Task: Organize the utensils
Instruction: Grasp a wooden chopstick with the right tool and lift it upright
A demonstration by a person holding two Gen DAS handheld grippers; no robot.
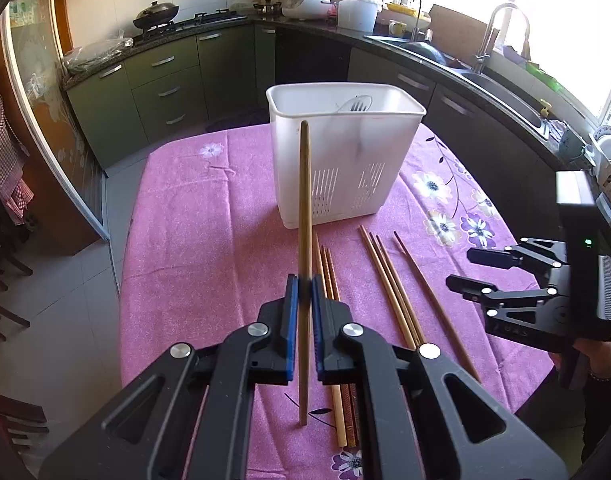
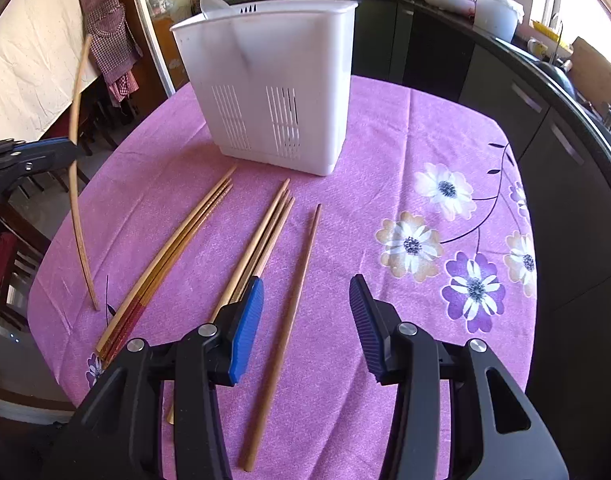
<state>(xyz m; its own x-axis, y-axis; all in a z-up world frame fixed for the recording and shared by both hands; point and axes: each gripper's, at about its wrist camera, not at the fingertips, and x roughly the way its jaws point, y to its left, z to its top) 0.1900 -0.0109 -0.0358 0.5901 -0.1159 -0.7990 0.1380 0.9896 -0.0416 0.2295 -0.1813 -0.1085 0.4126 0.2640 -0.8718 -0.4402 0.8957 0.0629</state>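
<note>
Left wrist view: our left gripper (image 1: 304,292) clamps a chopstick (image 1: 304,200) before the white basket (image 1: 341,152); our right gripper (image 2: 305,312) gapes empty.

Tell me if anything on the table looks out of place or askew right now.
Mostly the chopsticks. One chopstick stands nearly upright, pinched in the left gripper, not yet in the white utensil holder. The loose chopsticks lie scattered in uneven bunches on the pink tablecloth, one apart beneath the open right gripper. Nothing looks spilled or broken.
</note>
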